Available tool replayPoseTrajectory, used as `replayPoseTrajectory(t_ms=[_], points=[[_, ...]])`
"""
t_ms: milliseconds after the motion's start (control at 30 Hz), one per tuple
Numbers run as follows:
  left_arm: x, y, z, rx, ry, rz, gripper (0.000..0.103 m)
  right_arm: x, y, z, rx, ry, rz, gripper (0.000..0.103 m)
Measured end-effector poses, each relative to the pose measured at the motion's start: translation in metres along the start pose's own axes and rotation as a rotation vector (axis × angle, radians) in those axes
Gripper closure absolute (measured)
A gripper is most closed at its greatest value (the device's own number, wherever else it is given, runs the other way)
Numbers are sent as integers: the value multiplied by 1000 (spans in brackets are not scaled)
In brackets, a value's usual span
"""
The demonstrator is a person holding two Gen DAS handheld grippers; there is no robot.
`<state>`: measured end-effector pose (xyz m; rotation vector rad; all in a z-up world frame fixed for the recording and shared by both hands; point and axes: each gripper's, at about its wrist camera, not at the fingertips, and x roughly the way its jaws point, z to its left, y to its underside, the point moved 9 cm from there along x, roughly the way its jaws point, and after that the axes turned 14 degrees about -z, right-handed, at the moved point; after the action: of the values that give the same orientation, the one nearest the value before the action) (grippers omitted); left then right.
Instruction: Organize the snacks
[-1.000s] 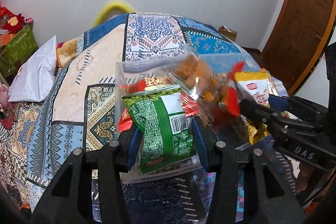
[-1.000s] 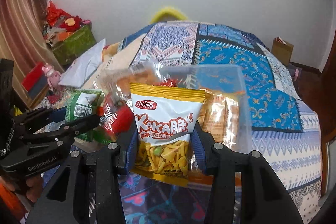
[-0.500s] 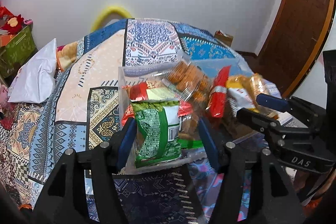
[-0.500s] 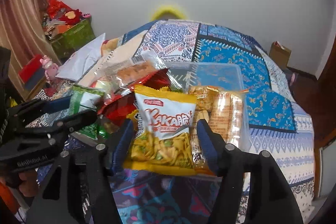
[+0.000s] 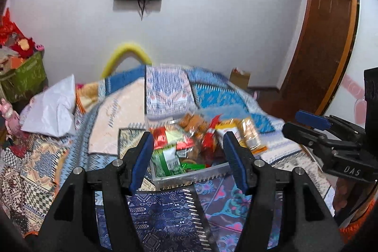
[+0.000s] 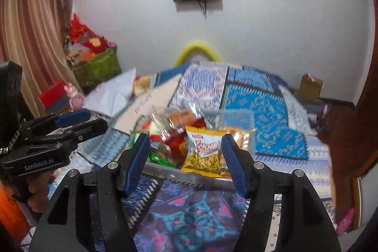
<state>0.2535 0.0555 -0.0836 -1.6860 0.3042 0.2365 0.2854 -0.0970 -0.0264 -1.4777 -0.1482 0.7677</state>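
Left hand-held gripper (image 5: 186, 155) hangs open and empty with the snack bin (image 5: 189, 172) on the bed (image 5: 118, 115) straight ahead and below, while from the right view the right hand-held gripper (image 6: 185, 158), equally open, faces the same bin (image 6: 170, 169), neither clearly nearer.

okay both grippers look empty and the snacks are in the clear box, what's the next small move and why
Probably hold both clear and check for stray packs. The left gripper and right gripper are open and empty, while the green pack and yellow chip bag already sit in the clear box.
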Motion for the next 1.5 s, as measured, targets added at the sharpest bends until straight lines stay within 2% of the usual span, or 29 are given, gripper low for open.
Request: replayPoseTrajectory(t_ms=[133,200,300,367,400,500,600,800,1500], points=[[-42,-21,-11,24,-4,-88,43,-37,-17,8,-3,1,-81,33],[-64,-30,-17,31,-10,-136,36,-52,-22,13,-14,4,-114,32],[-88,-37,-24,54,-22,-188,31,-72,-27,21,-33,10,-155,31],[-104,-41,-29,81,-42,-230,22,-84,-29,26,-49,16,-183,19],[-111,-42,-31,87,-51,-250,16,-90,-30,28,-57,23,-198,17],[-126,-44,-38,84,-41,-285,9,-103,-31,30,-75,41,-235,14],[-135,-43,-43,88,-47,-307,4,-109,-32,32,-72,53,-261,1],[-142,-40,-50,101,-50,-326,2,-117,-31,34,-85,85,-290,0],[-144,-34,-53,86,-29,-321,2,-133,-25,32,-64,78,-308,0]])
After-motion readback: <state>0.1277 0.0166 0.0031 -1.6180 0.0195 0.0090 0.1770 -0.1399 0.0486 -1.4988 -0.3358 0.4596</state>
